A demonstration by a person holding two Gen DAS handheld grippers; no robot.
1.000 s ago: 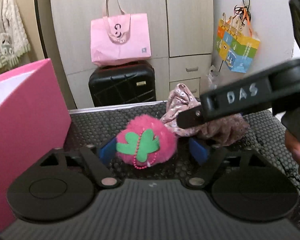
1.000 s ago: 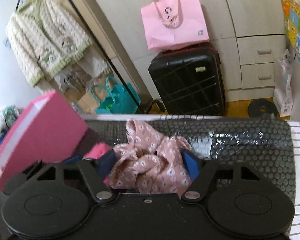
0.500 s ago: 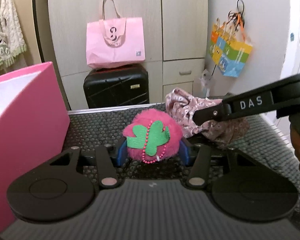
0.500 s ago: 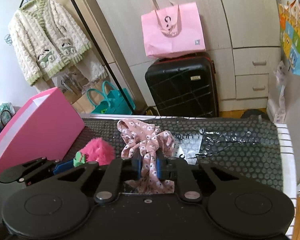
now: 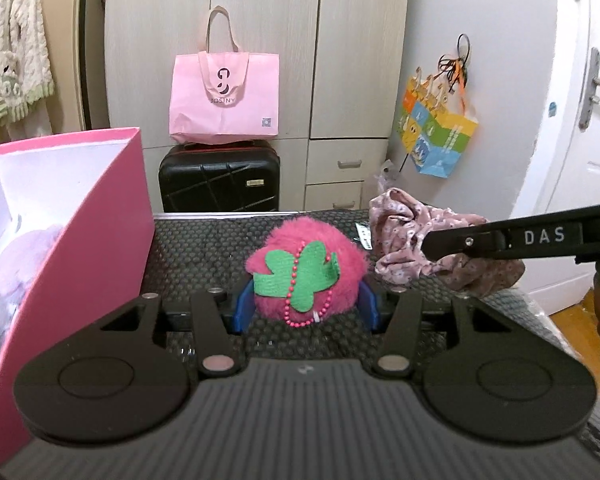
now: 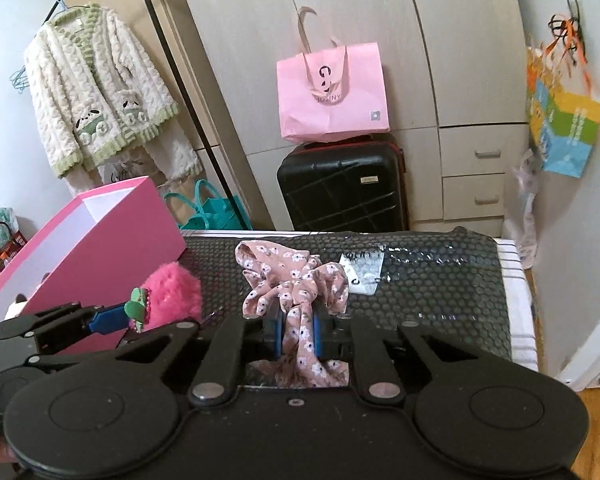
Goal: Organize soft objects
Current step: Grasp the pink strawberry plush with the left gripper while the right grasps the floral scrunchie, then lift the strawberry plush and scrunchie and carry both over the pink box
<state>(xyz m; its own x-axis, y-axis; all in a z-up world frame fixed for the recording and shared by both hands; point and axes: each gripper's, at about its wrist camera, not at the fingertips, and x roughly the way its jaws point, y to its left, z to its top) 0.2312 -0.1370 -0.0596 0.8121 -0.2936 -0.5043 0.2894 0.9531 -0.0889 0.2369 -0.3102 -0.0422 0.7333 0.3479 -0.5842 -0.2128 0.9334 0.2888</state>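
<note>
A fluffy pink strawberry toy (image 5: 306, 268) with a green felt leaf and a bead chain sits squeezed between the blue pads of my left gripper (image 5: 306, 312), lifted off the black dotted mat (image 5: 196, 248). My right gripper (image 6: 296, 332) is shut on a pink floral cloth (image 6: 290, 280), which hangs bunched above the mat. In the left wrist view the cloth (image 5: 404, 236) shows at the right with the right gripper's arm crossing it. The right wrist view shows the toy (image 6: 172, 292) at lower left, next to the pink box (image 6: 100, 248).
An open pink box (image 5: 80, 216) stands at the left with a pale lilac plush (image 5: 16, 264) inside. A clear plastic packet (image 6: 364, 272) lies on the mat. Beyond the mat stand a black suitcase (image 5: 220, 180) with a pink bag (image 5: 224, 96) on it, wardrobes, and a hanging cardigan (image 6: 96, 96).
Both grippers closed, the left on the strawberry toy and the right on the floral cloth, then both rose, lifting their loads off the mat.
</note>
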